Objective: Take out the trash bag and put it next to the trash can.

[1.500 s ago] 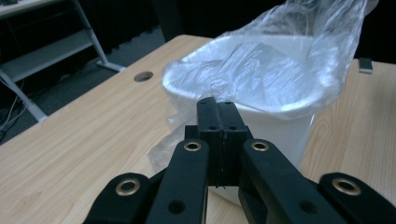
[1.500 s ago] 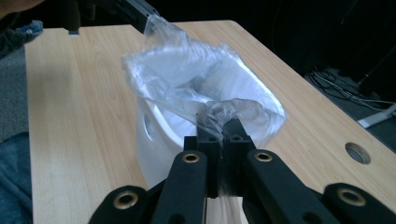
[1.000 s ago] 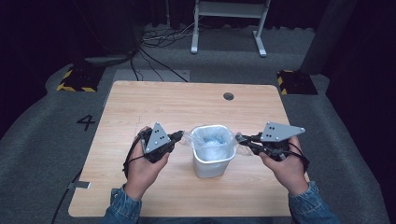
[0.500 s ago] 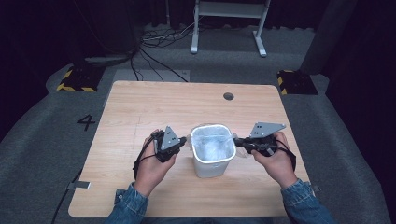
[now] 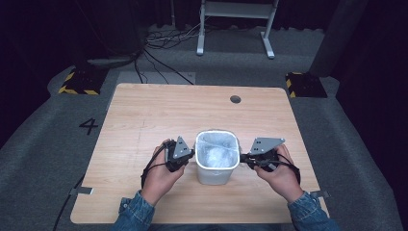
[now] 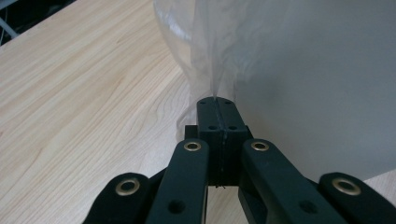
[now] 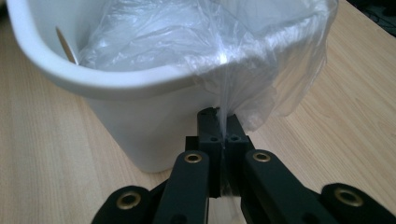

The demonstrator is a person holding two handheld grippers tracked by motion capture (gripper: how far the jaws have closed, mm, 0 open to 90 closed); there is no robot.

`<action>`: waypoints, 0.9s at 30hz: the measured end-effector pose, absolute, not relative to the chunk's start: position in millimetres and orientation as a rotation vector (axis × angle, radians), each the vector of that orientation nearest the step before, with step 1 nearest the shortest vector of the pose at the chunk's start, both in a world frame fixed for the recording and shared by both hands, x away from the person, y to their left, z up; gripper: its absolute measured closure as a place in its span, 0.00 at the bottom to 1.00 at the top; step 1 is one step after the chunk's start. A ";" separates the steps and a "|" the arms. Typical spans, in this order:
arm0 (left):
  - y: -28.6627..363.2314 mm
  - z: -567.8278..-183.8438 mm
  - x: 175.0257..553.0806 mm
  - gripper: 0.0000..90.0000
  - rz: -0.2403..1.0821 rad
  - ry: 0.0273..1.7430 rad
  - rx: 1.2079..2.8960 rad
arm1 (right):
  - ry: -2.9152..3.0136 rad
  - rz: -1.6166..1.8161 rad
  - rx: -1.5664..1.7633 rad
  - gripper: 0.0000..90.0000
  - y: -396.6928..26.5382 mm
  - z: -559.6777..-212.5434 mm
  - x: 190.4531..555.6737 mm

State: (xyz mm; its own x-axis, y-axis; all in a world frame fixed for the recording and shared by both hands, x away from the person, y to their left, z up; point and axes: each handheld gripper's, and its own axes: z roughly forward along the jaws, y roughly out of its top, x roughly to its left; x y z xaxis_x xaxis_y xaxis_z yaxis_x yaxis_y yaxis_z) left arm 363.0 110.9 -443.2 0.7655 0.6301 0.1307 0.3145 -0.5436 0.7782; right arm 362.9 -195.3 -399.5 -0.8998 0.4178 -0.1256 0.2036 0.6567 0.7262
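A small white bin (image 5: pixel 216 169) stands near the table's front middle, lined with a clear plastic bag (image 5: pixel 216 153). My left gripper (image 5: pixel 191 155) presses against the bin's left side, shut on the bag's edge (image 6: pixel 212 70), which stretches down over the bin wall (image 6: pixel 327 84). On the bin's right side, my right gripper (image 5: pixel 242 157) is shut on the bag's edge (image 7: pixel 225 88) below the rim (image 7: pixel 116 79). The bag (image 7: pixel 187 32) drapes over the rim there.
The wooden table (image 5: pixel 159 110) carries a round dark grommet (image 5: pixel 235 99) at the back. A grey metal stand (image 5: pixel 235 24) and cables (image 5: pixel 159 48) lie on the floor beyond. A painted "4" (image 5: pixel 89 126) marks the floor at the left.
Both grippers have come down and inward, from beside the rim to the bin's sides, drawing the bag's edges down over the rim.
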 end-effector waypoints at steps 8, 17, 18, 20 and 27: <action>116.6 -444.3 361.8 1.00 0.508 0.718 2.172 | 2.478 1.150 0.584 0.39 -208.3 -383.7 353.5; 132.7 -434.7 350.0 0.98 0.488 0.727 2.159 | 2.348 1.197 0.568 0.24 -232.6 -364.5 322.6; 134.5 -432.7 348.9 0.87 0.494 0.725 2.149 | 2.339 1.185 0.579 0.24 -236.7 -364.4 319.4; 137.0 -427.4 345.5 0.69 0.514 0.727 2.143 | 2.343 1.160 0.595 0.24 -242.8 -367.1 317.1; 140.5 -410.7 333.1 0.46 0.548 0.721 2.130 | 2.434 1.087 0.676 0.25 -251.1 -392.6 326.4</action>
